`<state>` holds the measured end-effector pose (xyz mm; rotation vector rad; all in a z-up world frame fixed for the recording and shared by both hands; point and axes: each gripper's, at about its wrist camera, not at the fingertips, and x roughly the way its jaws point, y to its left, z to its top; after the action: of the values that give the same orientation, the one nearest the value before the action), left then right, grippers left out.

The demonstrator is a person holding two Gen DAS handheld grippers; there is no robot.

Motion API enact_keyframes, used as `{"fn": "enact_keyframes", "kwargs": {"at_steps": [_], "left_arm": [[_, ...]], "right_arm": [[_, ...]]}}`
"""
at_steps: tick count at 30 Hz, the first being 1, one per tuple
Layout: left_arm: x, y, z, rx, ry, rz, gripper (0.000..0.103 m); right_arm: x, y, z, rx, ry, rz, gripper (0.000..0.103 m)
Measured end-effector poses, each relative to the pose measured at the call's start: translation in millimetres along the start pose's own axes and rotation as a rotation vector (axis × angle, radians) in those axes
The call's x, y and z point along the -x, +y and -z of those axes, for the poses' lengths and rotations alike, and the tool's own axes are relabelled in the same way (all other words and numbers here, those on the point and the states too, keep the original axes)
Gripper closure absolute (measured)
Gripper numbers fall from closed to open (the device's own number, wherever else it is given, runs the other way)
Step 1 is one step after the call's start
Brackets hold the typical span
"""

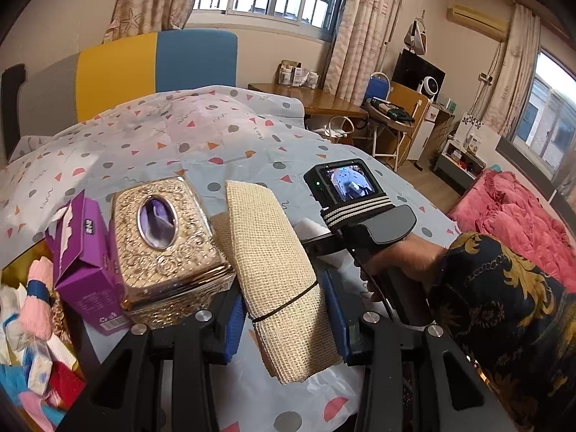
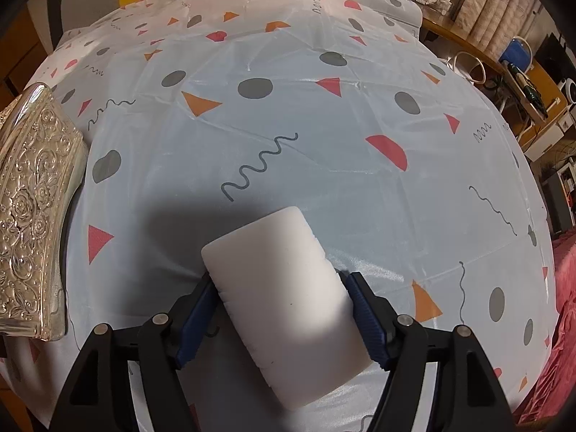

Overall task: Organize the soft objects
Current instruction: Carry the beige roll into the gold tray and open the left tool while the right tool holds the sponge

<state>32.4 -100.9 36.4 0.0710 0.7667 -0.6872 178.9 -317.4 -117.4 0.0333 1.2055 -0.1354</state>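
Observation:
In the left wrist view my left gripper (image 1: pixel 282 286) is shut on a beige woven roll (image 1: pixel 266 252) tied with a dark band, and holds it just above the patterned tablecloth (image 1: pixel 216 151). The roll sticks out past both ends of the blue pads. In the right wrist view a white foam block (image 2: pixel 284 298) lies on the cloth between the blue pads of my right gripper (image 2: pixel 280 277). The jaws stand beside its long sides without squeezing it, and its left edge shows ridge marks. The right gripper's handle (image 1: pixel 374 230) is held by a hand to the right of the roll.
An ornate metal tissue box (image 1: pixel 169 248) (image 2: pixel 32 208) stands left of the roll, with a purple tissue carton (image 1: pixel 86 252) beside it. A heap of small soft items (image 1: pixel 32 324) fills the lower left corner. A red blanket (image 1: pixel 514 223) lies beyond the table's right edge.

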Motion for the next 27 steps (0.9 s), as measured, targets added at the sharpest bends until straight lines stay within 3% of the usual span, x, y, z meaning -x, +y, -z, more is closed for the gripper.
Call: {"fn": "enact_keyframes", "kwargs": {"at_steps": [9,15,21,27], "left_arm": [[22,24,15,0.033,-0.010,-0.003,0.062],[52,80,37,0.184,-0.016,-0.039,0.062],[93,166,72,0.402,-0.054,-0.194,0.062],[128,246,118,0.604,-0.068,-0.406,0.061]], "right_arm": [[-1,1,2,0.024,-0.009,0.015,0.031],[0,6,3,0.030,-0.008,0.013,0.032],[3,7,4,0.033,-0.011,0.012,0.032],[4,8,5,0.043,-0.016,0.014,0.032]]}}
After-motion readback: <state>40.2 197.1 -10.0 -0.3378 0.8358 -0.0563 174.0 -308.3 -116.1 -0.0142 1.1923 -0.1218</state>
